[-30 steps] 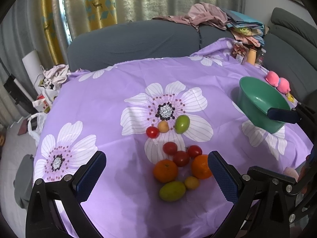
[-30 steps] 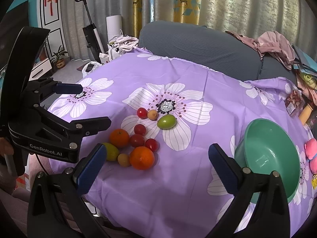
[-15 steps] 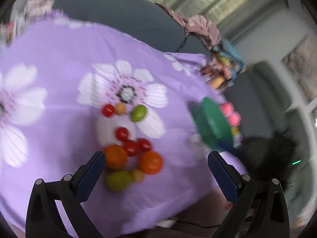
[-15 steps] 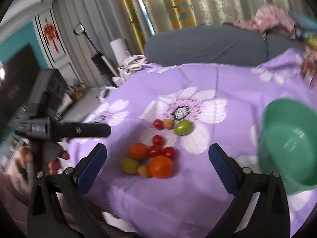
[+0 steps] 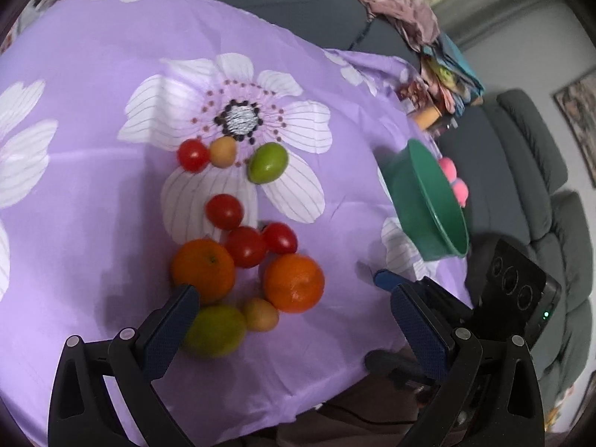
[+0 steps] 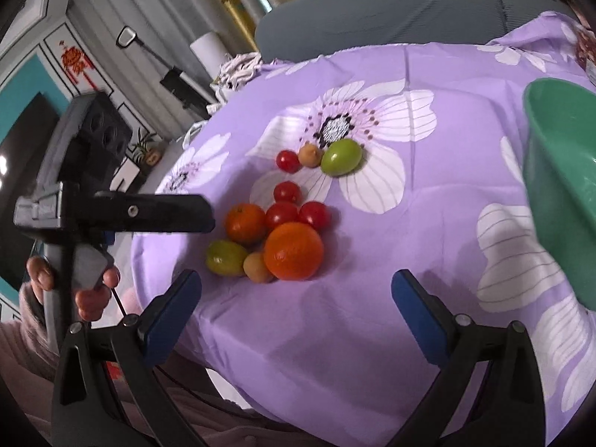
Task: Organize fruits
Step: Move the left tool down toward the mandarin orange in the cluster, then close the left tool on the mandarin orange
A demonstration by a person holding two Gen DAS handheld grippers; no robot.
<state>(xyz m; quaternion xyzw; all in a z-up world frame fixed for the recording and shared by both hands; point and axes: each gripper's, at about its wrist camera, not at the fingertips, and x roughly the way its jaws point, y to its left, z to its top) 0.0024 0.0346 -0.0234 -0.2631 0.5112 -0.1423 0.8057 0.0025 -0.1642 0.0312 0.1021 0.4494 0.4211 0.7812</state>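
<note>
Both claws wide, holding nothing — left claw point(image 5: 290, 320) hovers low over the near fruits, its left pad just over the yellow-green fruit point(image 5: 214, 330); right claw point(image 6: 296, 307) hangs near the bench edge. Fruits sit clustered on the purple cloth point(image 5: 93, 74) — two oranges point(image 5: 294, 282), tomatoes point(image 5: 224, 211), green ones. Green bowl point(image 5: 428, 205) stands well apart, to the right.
</note>
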